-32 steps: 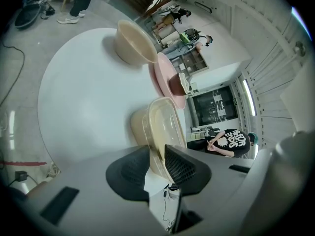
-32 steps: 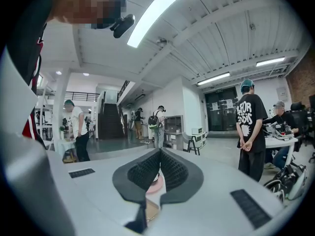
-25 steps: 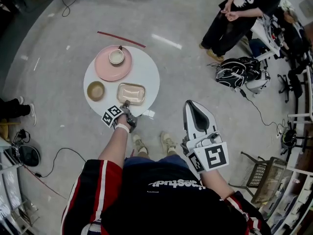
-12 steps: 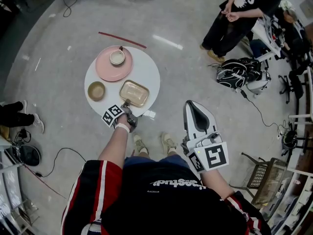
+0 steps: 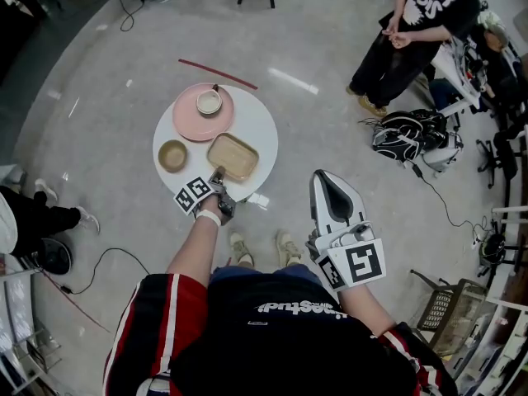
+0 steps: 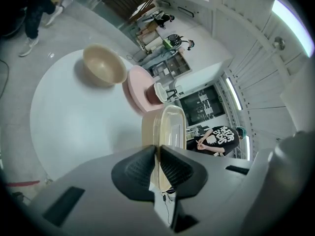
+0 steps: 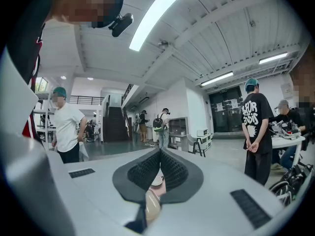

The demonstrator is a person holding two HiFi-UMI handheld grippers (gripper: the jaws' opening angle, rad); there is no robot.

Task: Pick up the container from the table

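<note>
A shallow tan rectangular container [image 5: 232, 156] sits at the near right of the round white table [image 5: 256, 130]. My left gripper [image 5: 219, 175] is shut on the middle of its near rim. In the left gripper view the container [image 6: 170, 124] stands out ahead of the left gripper [image 6: 157, 154], tilted, its rim pinched between the two dark pads, its far end above the tabletop. My right gripper [image 5: 323, 176] hangs off the table to the right, shut with nothing in it. Its pads [image 7: 170, 168] meet in the right gripper view.
A pink plate [image 5: 188, 118] carrying a small cup [image 5: 209, 101] and a tan bowl [image 5: 172, 155] share the table. A red strip [image 5: 219, 73] lies on the floor beyond. A person in black [image 5: 412, 31] stands far right near bags [image 5: 404, 132]; another person's legs [image 5: 41, 213] show at left.
The container's near edge has come up with my left gripper and the container has swung a little on the table. The legs at the left have stepped nearer. The right gripper has stayed put.
</note>
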